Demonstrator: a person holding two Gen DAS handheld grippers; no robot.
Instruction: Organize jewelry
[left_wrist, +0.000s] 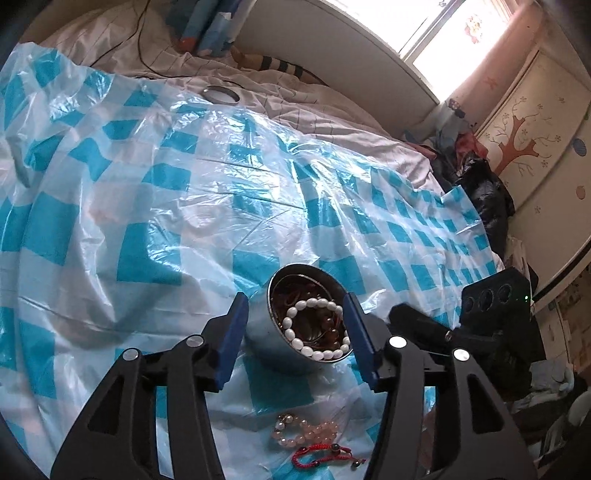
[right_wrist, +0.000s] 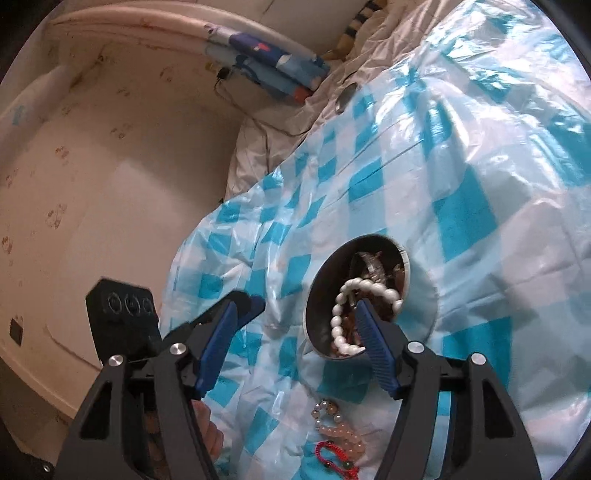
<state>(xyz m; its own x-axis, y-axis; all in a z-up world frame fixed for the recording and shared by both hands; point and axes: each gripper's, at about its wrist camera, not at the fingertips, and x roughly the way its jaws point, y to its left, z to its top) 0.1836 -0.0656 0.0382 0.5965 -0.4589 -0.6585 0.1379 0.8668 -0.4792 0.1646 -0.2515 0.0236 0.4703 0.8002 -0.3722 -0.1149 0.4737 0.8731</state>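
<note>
A round metal tin (left_wrist: 273, 341) (right_wrist: 319, 295) stands on the blue-and-white checked plastic sheet and holds brown bangles and a white bead bracelet (left_wrist: 317, 354) (right_wrist: 341, 325). My left gripper (left_wrist: 295, 314) is open, its blue pads on either side of the tin. My right gripper (right_wrist: 295, 314) is open, its right pad at the tin's rim over the white beads. A pink bead bracelet (left_wrist: 306, 432) (right_wrist: 338, 428) and a red cord bracelet (left_wrist: 321, 454) (right_wrist: 332, 458) lie on the sheet just in front of the tin.
The plastic sheet (left_wrist: 184, 206) covers a rumpled bed. A metal lid (left_wrist: 221, 94) (right_wrist: 347, 96) lies at the sheet's far edge. Folded blue fabric (right_wrist: 269, 70) rests by the headboard. The other gripper's body (left_wrist: 491, 306) (right_wrist: 122, 314) shows beside each view.
</note>
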